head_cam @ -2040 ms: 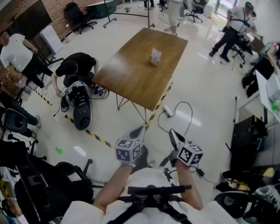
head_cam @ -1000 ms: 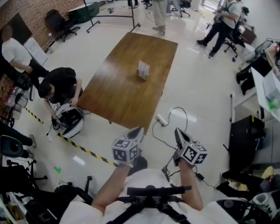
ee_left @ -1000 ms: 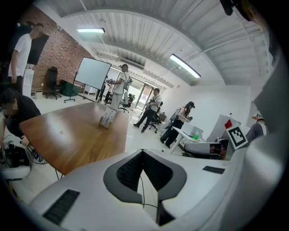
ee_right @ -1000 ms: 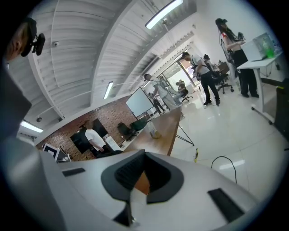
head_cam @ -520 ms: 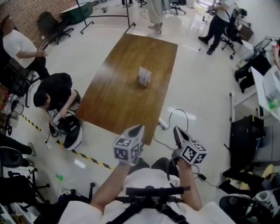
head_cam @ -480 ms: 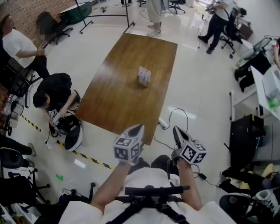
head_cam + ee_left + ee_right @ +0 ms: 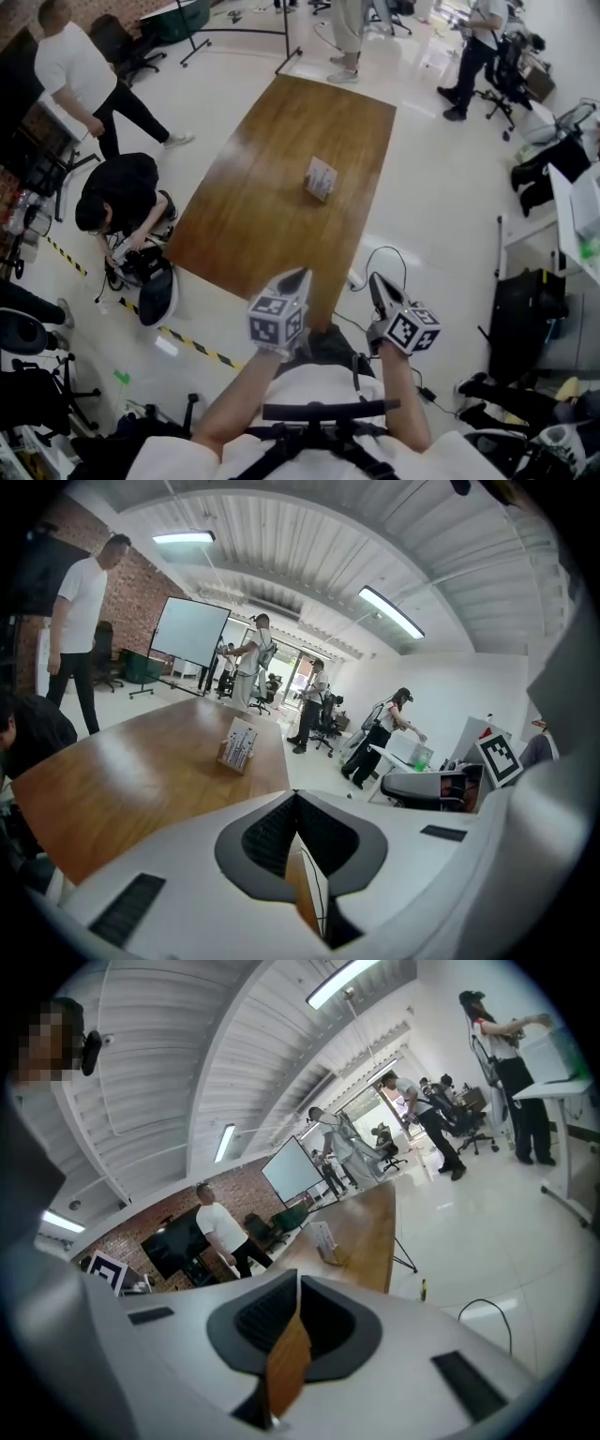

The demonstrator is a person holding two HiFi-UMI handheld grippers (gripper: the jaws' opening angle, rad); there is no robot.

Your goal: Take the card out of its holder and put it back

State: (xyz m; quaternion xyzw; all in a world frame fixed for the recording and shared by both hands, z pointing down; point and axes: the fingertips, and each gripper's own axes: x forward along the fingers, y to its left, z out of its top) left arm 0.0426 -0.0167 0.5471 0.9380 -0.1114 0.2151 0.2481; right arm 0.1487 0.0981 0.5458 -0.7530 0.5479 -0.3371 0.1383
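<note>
Card (image 7: 322, 174): white, dark print on its face, too small to read. It stands upright, seated in its holder (image 7: 317, 190). Holder rests on the brown wooden desk (image 7: 262, 187), about mid-length, nearer the right edge.

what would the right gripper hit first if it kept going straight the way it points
Probably the near end of the wooden table: the right gripper, jaws just opening with nothing between them, aims forward and slightly down at it. The card holder stands farther along; depth is uncertain.
</note>
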